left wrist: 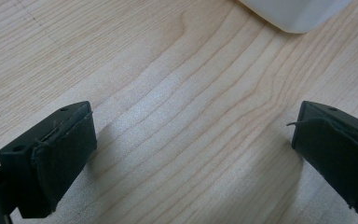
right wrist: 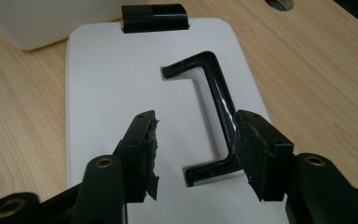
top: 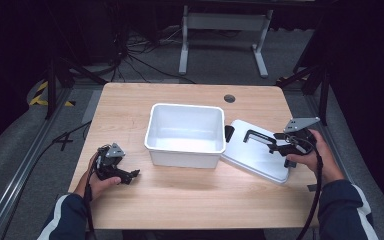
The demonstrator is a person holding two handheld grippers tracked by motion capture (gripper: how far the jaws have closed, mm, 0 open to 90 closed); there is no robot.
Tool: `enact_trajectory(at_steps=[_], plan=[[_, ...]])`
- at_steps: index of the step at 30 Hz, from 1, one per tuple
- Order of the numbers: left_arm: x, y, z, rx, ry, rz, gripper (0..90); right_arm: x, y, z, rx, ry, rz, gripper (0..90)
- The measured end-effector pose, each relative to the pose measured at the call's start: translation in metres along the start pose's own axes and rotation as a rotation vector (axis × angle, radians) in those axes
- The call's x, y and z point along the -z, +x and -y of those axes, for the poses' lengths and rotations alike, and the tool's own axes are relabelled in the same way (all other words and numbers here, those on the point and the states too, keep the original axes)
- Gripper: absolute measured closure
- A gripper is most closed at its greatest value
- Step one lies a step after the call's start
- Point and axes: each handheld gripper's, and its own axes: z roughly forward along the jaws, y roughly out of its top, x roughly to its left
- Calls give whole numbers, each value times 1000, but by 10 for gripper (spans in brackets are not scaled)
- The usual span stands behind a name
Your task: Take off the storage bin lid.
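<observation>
Right gripper (right wrist: 196,154) is hovering over white lid (right wrist: 121,84) at right of frame, jaws half open straddling black handle (right wrist: 214,93), likely for lifting onto bin (top: 186,134). Left gripper (left wrist: 191,154) is idling wide open, holding nothing, over worktop (left wrist: 168,93).

I hold the left gripper (top: 130,175) low, jaws spread wide. I hold the right gripper (top: 275,142) with jaws parted, forearm angled inward.
</observation>
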Motion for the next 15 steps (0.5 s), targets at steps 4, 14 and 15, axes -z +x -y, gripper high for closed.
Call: enact_trajectory(at_steps=[4,14,15], plan=[[0,0,0,0,0,0,2,5,4,2,-6,-11,30,435],[-1,1,-2,-18,3,1,2,20,17,11,-36,-65,86,354],[-1,1,-2,-18,3,0,2,21,20,13,-31,-66,90,349]])
